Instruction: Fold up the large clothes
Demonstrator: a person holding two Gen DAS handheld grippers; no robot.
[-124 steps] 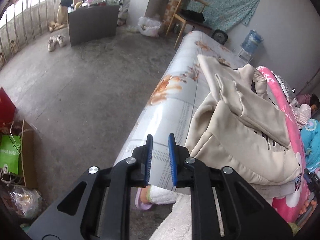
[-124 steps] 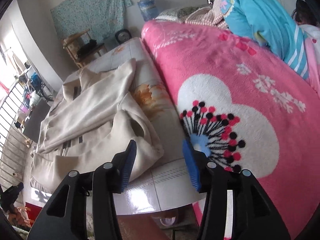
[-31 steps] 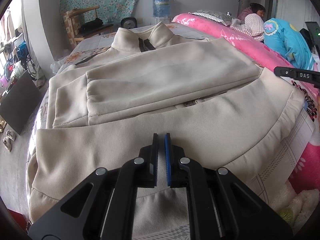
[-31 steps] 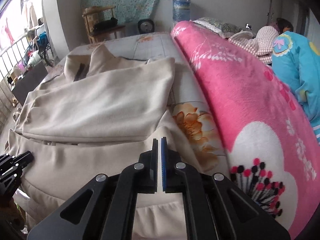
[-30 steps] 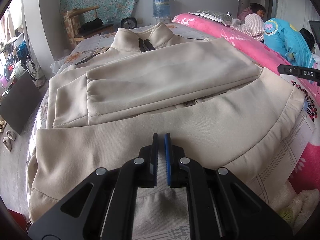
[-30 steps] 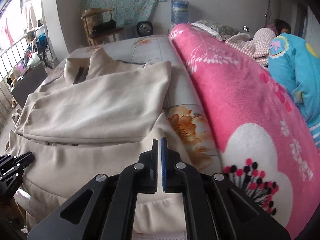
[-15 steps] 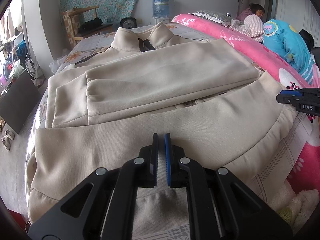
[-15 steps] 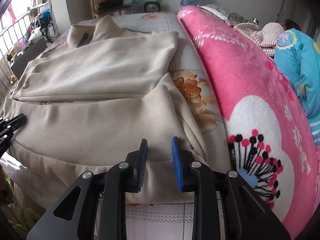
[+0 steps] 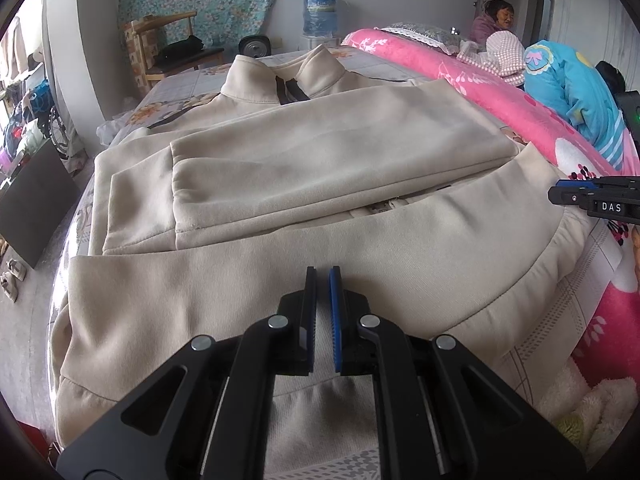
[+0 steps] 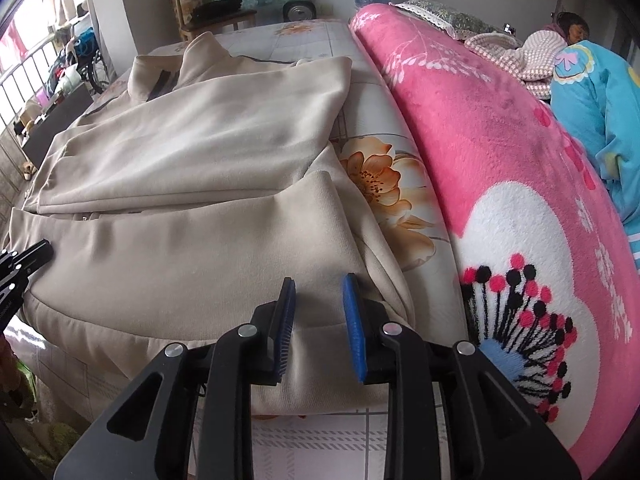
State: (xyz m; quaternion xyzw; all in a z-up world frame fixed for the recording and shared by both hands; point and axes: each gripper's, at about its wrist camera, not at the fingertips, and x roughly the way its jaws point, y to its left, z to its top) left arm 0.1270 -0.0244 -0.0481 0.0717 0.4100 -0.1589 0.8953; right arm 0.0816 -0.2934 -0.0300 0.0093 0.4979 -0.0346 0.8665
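Right wrist: right hand-held gripper slightly parted, empty, above cream jacket.

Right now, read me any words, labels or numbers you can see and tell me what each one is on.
"DAS": white letters on the side of the right gripper, seen from the left wrist view.
Water bottle label: print too blurred to read.
No other text shows.

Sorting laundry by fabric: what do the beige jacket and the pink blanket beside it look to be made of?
The beige jacket looks like thick matte knit, probably fleece-type sweatshirt cotton or a blend: fine ribbed weave, soft rounded folds, stitched hem band. The pink blanket looks like plush synthetic fleece: fuzzy pile, slight sheen, printed flowers. Fibre content cannot be confirmed by sight.
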